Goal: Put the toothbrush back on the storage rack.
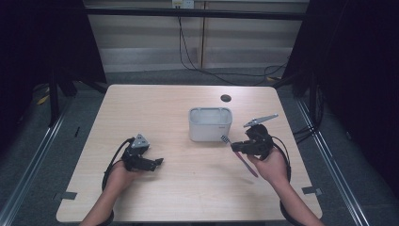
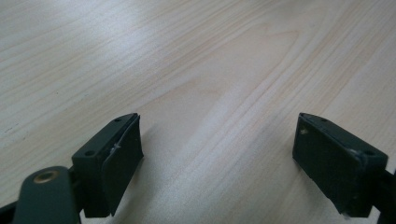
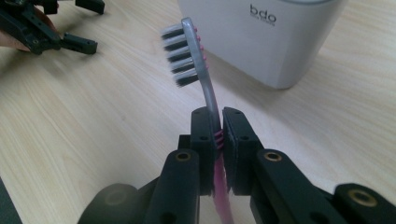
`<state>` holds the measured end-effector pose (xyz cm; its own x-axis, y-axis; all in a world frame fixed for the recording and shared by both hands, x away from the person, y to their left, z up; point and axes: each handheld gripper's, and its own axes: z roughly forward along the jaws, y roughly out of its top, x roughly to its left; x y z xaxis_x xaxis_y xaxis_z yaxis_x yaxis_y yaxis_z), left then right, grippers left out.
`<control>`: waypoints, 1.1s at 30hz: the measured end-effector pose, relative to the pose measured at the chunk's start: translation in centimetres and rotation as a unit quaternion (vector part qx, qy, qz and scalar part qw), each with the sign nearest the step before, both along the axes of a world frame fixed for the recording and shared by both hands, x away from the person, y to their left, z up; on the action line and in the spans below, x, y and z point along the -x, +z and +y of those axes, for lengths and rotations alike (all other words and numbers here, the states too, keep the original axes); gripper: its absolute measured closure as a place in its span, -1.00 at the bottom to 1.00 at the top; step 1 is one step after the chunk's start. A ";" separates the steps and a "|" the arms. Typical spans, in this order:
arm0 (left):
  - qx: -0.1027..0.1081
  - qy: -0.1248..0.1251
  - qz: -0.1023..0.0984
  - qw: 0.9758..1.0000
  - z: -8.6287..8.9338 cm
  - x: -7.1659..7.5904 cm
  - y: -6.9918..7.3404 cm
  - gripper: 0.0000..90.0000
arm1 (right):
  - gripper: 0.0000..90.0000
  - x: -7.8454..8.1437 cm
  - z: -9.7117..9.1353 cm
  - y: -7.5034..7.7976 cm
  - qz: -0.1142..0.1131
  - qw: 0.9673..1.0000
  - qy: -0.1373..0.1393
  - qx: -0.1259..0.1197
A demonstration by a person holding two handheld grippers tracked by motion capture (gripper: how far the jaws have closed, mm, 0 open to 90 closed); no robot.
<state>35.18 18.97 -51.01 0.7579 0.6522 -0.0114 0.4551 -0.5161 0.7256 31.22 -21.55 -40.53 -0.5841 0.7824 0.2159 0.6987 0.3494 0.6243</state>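
Setting: pale wood table [image 1: 188, 188] in a dim room, dark curtains at both sides, cables along the far wall.
Container: white rounded tub [image 1: 210, 123] near the table's middle, printed "bdo" on its side in the right gripper view; its inside is hard to make out.
Right tongs: right tongs [image 1: 234, 146] clenched on the toothbrush [image 3: 205, 81], the two pads pressing the neck from either side.
Toothbrush position: held just in front of the tub, near its lower right corner in the high view, head close to the tub wall but apart from it.
Toothbrush direction: long axis runs from the hand toward the tub; grey head leads, pink handle trails back under the hand.
Bristles: face away from the tub, toward the left tongs.
Hidden parts: pink handle cut off by the tongs and the lower edge of the right gripper view; its middle is covered by the gripper in the high view.
Left tongs: left tongs [image 2: 217, 158] released, pads wide apart over bare wood, nothing between them.
Left hand: rests on the table, well apart from the tub.
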 end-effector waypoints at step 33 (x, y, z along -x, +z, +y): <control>0.000 0.000 0.000 1.000 0.0 0.0 0.0 -0.66 | 0.86 -0.7 -0.3 3.5 -0.069 0.993 -0.014 -0.089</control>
<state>35.18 18.97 -51.01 0.7579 0.6523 -0.0119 0.4554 -0.5159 0.7255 31.90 -21.85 -36.99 -0.5968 0.7549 0.2719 0.6094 0.2060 0.7657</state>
